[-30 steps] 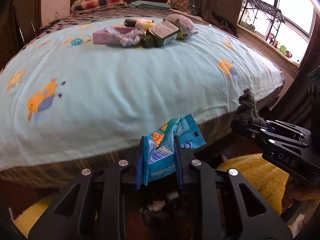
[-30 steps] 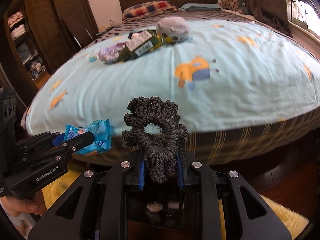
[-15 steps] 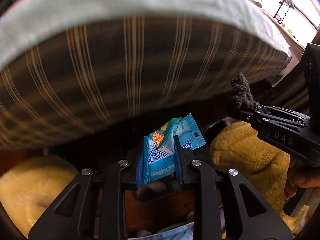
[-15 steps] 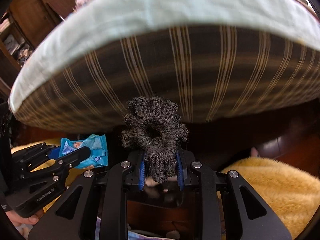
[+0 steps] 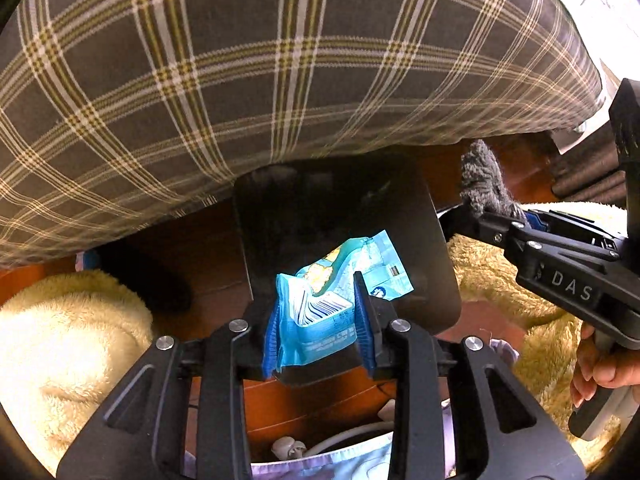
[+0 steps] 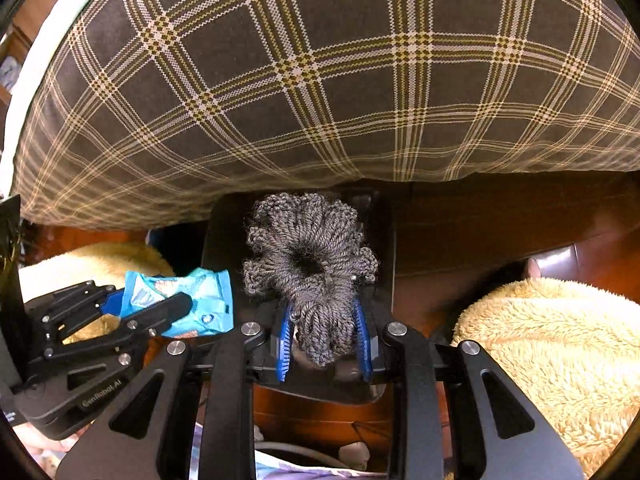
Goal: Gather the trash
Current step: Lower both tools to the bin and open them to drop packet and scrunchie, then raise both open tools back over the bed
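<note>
Both claws sank bedside; blue wrapper (image 5: 320,312) sits between left claw (image 5: 318,334) pads.

Both claws angle steeply down, left claw (image 5: 316,320) and right claw (image 6: 324,330) opening slightly.

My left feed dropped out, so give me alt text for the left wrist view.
The left gripper, jaws opening, has a crumpled blue snack wrapper between its pads above a black bin on a wooden floor. A plaid bed side fills the top; the right gripper enters from the right holding a grey knitted scrunchie.
</note>
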Tool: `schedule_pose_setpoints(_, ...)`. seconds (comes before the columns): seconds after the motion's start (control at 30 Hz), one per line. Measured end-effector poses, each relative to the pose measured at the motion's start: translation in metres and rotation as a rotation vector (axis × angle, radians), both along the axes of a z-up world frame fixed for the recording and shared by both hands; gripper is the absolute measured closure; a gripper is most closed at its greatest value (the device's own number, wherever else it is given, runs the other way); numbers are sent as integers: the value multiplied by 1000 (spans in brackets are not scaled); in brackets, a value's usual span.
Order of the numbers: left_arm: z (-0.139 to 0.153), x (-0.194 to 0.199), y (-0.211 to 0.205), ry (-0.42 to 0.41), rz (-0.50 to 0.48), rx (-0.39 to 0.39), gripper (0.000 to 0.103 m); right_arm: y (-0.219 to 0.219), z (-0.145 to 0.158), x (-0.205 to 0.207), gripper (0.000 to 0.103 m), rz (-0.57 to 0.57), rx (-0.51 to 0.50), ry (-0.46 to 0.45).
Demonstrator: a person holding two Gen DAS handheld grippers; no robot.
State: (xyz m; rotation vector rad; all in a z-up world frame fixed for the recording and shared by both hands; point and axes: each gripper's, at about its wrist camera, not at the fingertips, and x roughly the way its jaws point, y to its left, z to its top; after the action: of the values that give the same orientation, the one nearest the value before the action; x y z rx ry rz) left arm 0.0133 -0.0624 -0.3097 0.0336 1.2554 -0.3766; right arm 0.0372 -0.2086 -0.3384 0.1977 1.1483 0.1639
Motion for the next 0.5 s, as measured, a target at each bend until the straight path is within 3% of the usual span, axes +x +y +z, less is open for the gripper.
schedule_pose_setpoints(0.03, -2, -1, -2, 4, 0, -1, 71, -1, -1, 1, 73, 0, 2, 2)
schedule_pose_setpoints(0.1, -4, 0, 0, 15, 0, -3, 69, 1, -4, 0, 60, -6, 4, 1)
schedule_pose_setpoints(0.2, -5, 2, 3, 28, 21, -6, 66, -3, -6, 4, 53, -16, 5, -6)
schedule_pose_setpoints(0.33, -3, 5, 9, 24, 38, -3, 50, -15, 1, 8, 49, -40, 12, -17)
schedule_pose_setpoints(0.5, 8, 6, 14, -17, 47, 15, 30, -22, 14, 7, 30, -72, 0, -49)
